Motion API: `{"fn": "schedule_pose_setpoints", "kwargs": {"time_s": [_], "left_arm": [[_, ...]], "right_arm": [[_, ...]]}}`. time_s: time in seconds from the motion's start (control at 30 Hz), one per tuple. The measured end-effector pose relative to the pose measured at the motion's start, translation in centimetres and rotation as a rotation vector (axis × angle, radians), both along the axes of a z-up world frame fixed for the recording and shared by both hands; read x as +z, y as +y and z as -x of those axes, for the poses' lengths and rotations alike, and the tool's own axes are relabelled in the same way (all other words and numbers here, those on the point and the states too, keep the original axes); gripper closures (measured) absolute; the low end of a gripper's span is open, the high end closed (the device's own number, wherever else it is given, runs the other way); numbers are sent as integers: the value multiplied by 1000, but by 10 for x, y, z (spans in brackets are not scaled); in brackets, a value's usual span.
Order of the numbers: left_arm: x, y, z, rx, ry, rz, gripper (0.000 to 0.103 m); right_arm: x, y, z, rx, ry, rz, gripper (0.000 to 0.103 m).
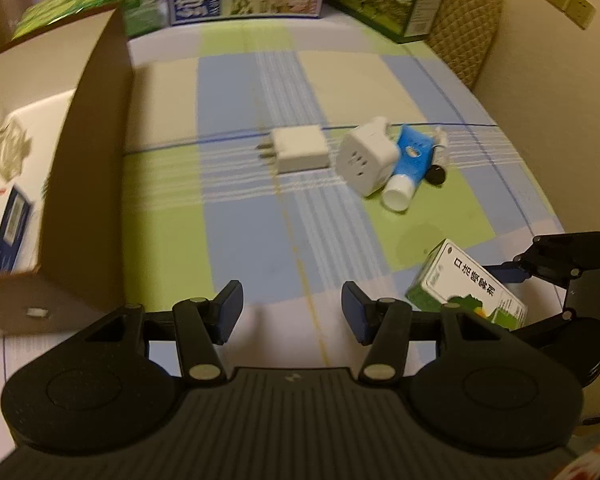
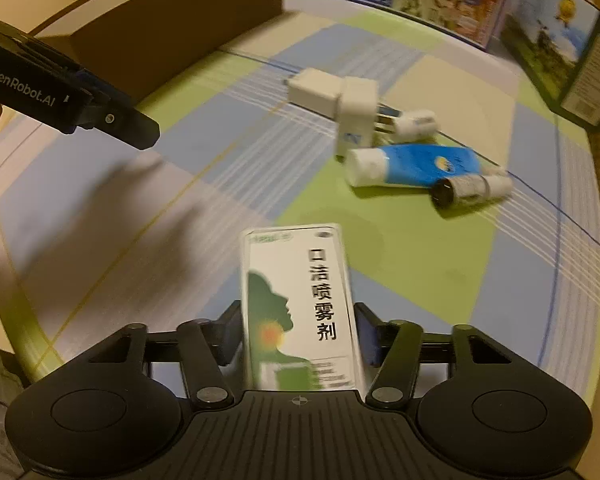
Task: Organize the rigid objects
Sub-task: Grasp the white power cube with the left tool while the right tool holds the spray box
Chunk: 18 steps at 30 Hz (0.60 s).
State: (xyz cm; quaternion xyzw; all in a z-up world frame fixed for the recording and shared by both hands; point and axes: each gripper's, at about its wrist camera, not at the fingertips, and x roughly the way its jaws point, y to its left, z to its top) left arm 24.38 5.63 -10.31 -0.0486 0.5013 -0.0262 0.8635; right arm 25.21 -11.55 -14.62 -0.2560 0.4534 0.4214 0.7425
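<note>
Gripping the spray box [image 2: 300, 308], the right gripper [image 2: 300, 332].

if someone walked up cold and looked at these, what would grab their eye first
Most likely the white and green spray box sitting between the fingers of the right tool, low in the right wrist view. Next, the small heap on the checked tablecloth: a white charger plug, a white travel adapter and a blue tube lying together. A brown cardboard box stands at the left.
</note>
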Motion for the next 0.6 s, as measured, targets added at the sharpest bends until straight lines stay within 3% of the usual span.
{"fn": "schedule_pose_setpoints", "kwargs": {"time_s": [0.37, 0.6], "left_arm": [[3, -34, -48, -219, -116, -11, 52], [-5, -49, -86, -348, -155, -61, 51]], "right_arm": [[6, -68, -55, -469, -10, 3, 51], [10, -95, -71, -593, -17, -20, 50]]}}
